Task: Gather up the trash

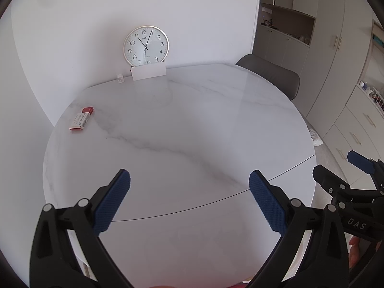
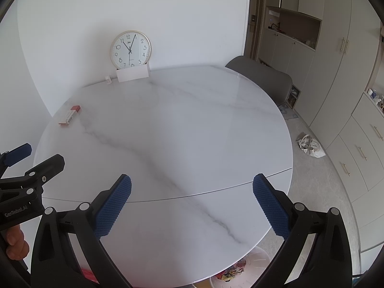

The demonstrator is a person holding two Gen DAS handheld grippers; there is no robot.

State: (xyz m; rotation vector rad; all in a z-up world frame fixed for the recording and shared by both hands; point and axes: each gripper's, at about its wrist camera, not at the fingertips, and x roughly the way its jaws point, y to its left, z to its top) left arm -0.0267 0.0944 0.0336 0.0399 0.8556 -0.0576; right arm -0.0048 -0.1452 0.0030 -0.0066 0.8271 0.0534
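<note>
A small red and white box [image 1: 81, 118] [image 2: 69, 115] lies flat near the far left edge of the round marble table [image 1: 182, 129] [image 2: 182, 129]. My left gripper [image 1: 189, 180] hovers open over the near part of the table, with nothing between its blue pads. My right gripper [image 2: 192, 182] is open too and equally empty, just to the right of the left one. Each gripper shows in the other's view: the right gripper [image 1: 338, 165] at the right edge, the left gripper [image 2: 38, 156] at the left edge. A white bin [image 2: 242, 268] holding colourful wrappers sits under the table's near right rim.
A wall clock [image 1: 146, 45] leans on the wall behind a white card [image 1: 148, 73], with a tiny white bottle [image 1: 120, 78] beside it. A grey chair [image 2: 264, 79] stands at the far right. A crumpled plastic bag [image 2: 310, 146] lies on the floor by the cabinets [image 2: 355, 144].
</note>
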